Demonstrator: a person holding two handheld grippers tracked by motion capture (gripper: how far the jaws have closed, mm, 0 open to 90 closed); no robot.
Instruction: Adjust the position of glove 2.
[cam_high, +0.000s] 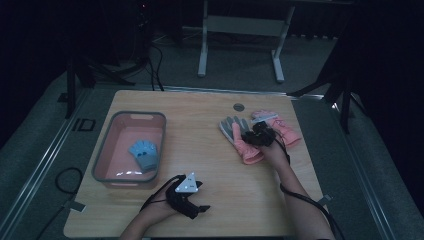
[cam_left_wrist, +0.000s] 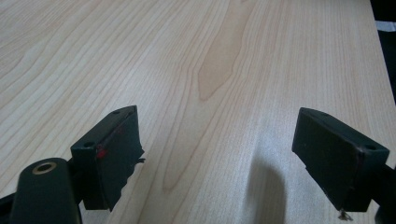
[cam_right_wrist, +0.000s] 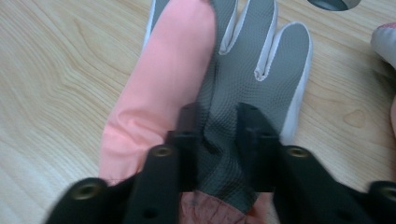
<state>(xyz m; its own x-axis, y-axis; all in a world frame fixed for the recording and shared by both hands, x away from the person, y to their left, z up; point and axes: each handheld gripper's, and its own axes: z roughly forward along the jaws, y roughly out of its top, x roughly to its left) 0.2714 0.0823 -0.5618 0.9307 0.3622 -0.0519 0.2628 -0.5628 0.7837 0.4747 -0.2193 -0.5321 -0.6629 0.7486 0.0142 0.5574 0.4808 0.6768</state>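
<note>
Basin (cam_high: 102, 150): pink, grey-rimmed, rectangular, on the left half of the desk (cam_high: 210, 175), toward the far side.
Basin contents: one small light-blue glove (cam_high: 144, 154), lying flat on the bottom, nearer the right wall, fingers pointing far.
Pink-and-grey glove (cam_right_wrist: 233, 84): on the right half of the desk, palm up; grey textured palm and fingers edged in white, salmon-pink fabric along one side and at the cuff; flat except for a ridge of grey fabric gathered in the palm.
Second pink glove (cam_high: 280, 127): just right of the first, close beside it, pink with a pale patch; touching or not, cannot tell.
Right tool (cam_right_wrist: 215, 121): down on the pink-and-grey glove, jaws pinched on the raised fold of grey palm fabric, only a narrow gap left between them.
Left tool (cam_left_wrist: 217, 158): near edge of the desk, near-right of the basin, well apart from the gloves; jaws spread wide, nothing between them but bare wood; grey three-cornered plate on top.
Grey round insert (cam_high: 239, 107): set in the desk surface at the far edge, just beyond the gloves.
</note>
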